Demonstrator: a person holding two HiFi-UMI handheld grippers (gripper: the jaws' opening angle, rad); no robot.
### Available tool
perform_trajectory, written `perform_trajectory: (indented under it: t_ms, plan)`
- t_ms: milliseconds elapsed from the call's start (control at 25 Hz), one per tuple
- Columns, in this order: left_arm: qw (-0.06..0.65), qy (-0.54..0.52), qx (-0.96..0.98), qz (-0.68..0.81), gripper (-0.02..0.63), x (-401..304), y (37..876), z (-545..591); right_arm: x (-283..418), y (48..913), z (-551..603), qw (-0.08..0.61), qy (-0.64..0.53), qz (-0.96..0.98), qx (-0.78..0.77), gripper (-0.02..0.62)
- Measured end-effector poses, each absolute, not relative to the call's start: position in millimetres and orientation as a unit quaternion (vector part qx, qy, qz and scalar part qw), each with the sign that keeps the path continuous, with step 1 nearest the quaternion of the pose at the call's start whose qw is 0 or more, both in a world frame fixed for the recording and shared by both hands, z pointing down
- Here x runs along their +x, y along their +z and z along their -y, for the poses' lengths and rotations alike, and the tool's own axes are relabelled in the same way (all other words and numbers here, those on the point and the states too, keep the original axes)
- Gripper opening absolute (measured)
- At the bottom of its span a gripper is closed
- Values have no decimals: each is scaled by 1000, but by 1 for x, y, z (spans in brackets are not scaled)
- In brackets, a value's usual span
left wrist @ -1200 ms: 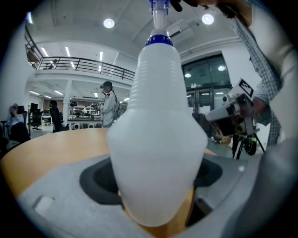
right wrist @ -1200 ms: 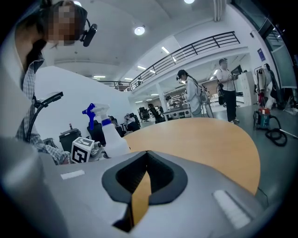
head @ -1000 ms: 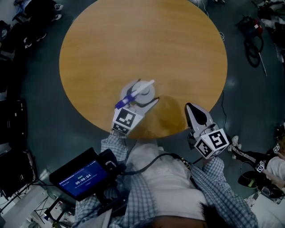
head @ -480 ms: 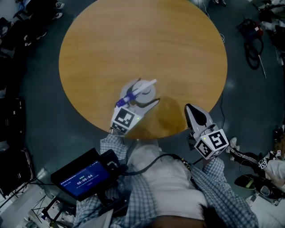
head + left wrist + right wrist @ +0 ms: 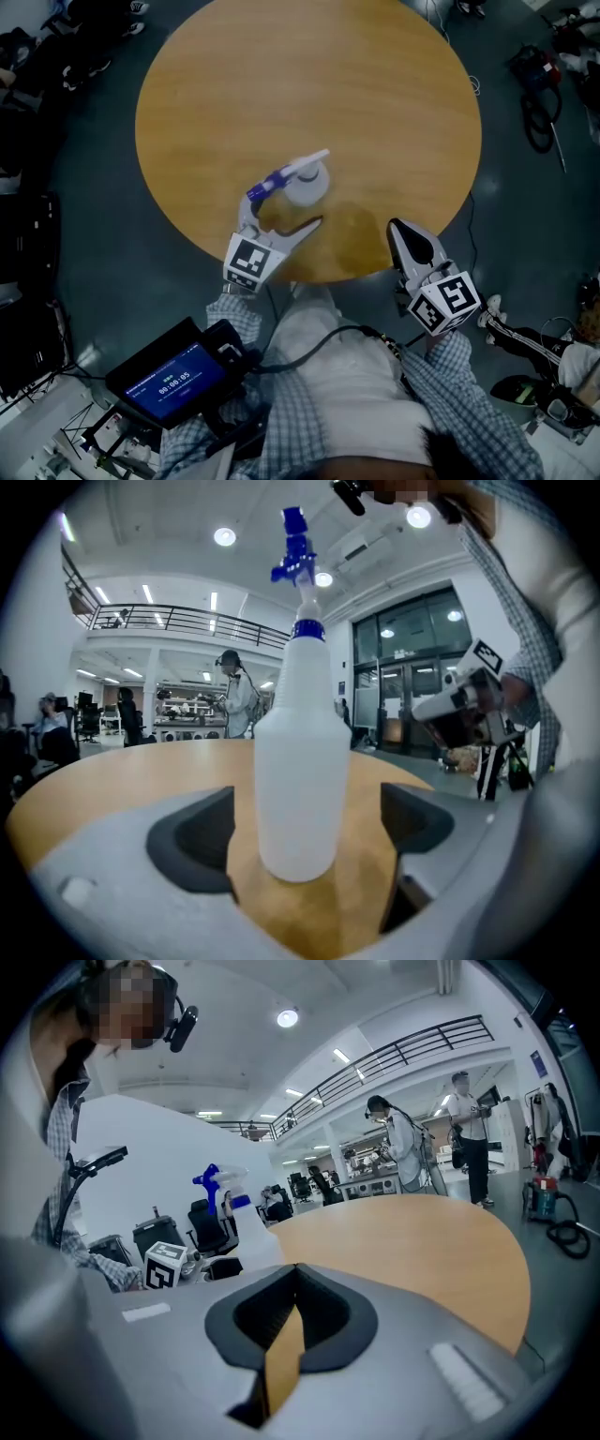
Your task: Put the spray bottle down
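Note:
A white spray bottle [image 5: 306,182] with a blue trigger head stands upright on the round wooden table [image 5: 375,94], near its front edge. My left gripper [image 5: 281,219] sits just behind the bottle, its jaws opening wide. In the left gripper view the bottle [image 5: 300,761] stands between the two dark pads [image 5: 197,841] with a gap on each side, so nothing presses on it. My right gripper [image 5: 401,231] hovers at the table's front right rim, shut and empty. The right gripper view shows its own jaws [image 5: 293,1274] closed and the bottle [image 5: 225,1213] off to the left.
A tablet with a lit screen [image 5: 178,375] hangs at the person's left side, with a cable running from it. Bags and cables [image 5: 534,84] lie on the floor to the table's right. People stand and sit in the hall beyond the table [image 5: 398,1152].
The left gripper has let go of the bottle and drawn back toward the person, with its jaws wider. The bottle stays upright on the table. The right gripper has not moved.

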State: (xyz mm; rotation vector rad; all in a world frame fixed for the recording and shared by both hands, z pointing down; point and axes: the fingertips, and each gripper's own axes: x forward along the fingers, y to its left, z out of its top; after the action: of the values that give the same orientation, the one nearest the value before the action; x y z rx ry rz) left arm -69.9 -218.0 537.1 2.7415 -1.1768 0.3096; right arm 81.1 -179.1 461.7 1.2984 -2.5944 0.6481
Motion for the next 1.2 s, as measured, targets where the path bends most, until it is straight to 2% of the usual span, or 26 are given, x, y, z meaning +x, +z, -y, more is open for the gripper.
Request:
perform_trajectory:
  t_ms: [240,320,400,520,560,880,1200]
  plan:
    - [70,99,896,426,474,-89,521,191,77,447,160,72,207,880,421,2]
    - [65,96,893,435,439,-94,512,184,74,441,157,66,203,883,418,3]
    - [51,95,890,443,300,-98,499,173,72,433,151,60,196,886,416,2]
    - [28,76,881,466,34,-104,467,151,70,414,135,47,181,892,412,2]
    - [25,67,878,473,2,-106,459,144,70,409,131,43,178,893,411,2]
    - [43,34,875,481,2,-104,452,129,63,401,138,29,155,903,400,2]
    - [38,46,877,477,2,-103,459,127,56,400,137,29,141,909,391,2]
